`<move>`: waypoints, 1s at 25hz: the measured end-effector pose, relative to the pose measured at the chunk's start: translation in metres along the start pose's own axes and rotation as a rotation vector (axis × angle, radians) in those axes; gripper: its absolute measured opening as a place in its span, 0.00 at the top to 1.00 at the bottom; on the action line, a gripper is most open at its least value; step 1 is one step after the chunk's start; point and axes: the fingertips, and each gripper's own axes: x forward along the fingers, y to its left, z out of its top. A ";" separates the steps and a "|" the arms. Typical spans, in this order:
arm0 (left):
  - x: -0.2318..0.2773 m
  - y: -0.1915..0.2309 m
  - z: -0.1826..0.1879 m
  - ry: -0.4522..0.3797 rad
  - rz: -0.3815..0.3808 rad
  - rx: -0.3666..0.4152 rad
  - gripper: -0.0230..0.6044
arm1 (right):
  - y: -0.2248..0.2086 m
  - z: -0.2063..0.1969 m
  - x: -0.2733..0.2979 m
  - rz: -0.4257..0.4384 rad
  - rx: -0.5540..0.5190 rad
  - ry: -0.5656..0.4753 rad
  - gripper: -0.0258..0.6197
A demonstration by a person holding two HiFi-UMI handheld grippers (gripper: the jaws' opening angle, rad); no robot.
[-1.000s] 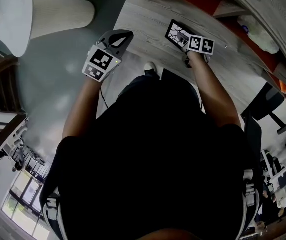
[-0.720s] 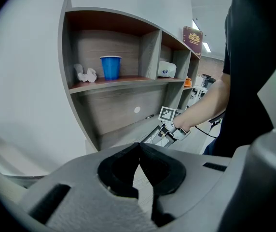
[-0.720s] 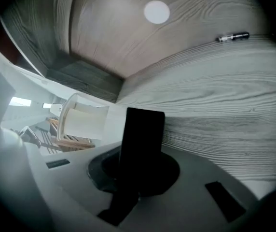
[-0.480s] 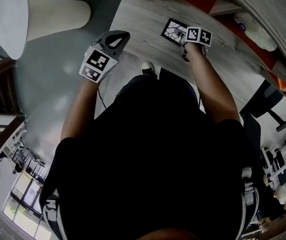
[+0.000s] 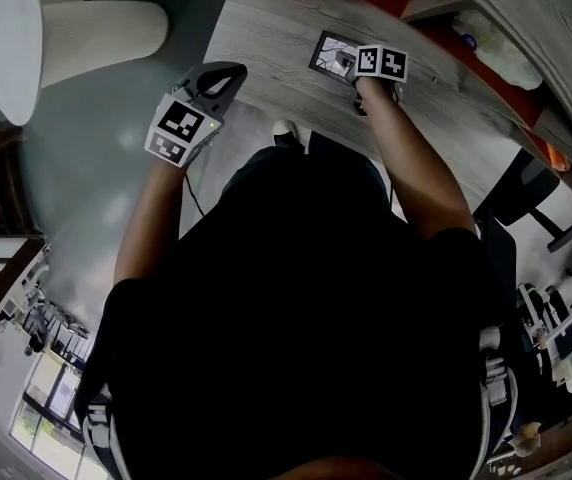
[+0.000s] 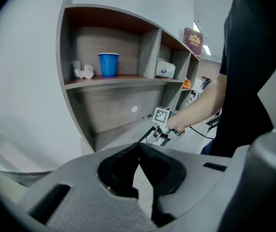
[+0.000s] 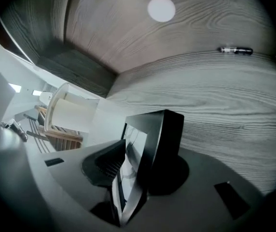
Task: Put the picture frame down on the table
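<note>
Fingers [image 6: 121, 168] of your left gripper [image 5: 221, 76] are pressing together on nothing; the fingers [image 7: 104, 166] of your right gripper [image 5: 351, 63] are standing apart around the picture frame [image 7: 150, 149].

You are holding the left gripper just beside the left edge of the desk [image 5: 266, 28], its closed tips pointing toward a shelf unit [image 6: 80, 83] where a blue cup [image 6: 108, 64] is sitting. Further right, your right gripper is reaching over the grey wood desk. Its fingers have just been opening, and the black frame is sitting edge-on between them with the pads not pressing on it. In the head view the frame is resting on the desk, face up. A pen [image 7: 236, 50] is lying well beyond it.
</note>
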 end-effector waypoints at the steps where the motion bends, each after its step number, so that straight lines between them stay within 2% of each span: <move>1: 0.000 0.001 -0.002 -0.005 -0.001 -0.007 0.94 | -0.001 -0.001 0.000 -0.010 -0.001 0.004 0.75; 12: 0.008 -0.004 -0.007 -0.017 -0.015 -0.030 0.94 | -0.025 0.001 -0.007 -0.119 -0.055 0.002 0.58; 25: 0.011 -0.012 -0.005 -0.015 -0.038 -0.044 0.94 | -0.033 -0.014 -0.006 -0.134 -0.069 0.038 0.46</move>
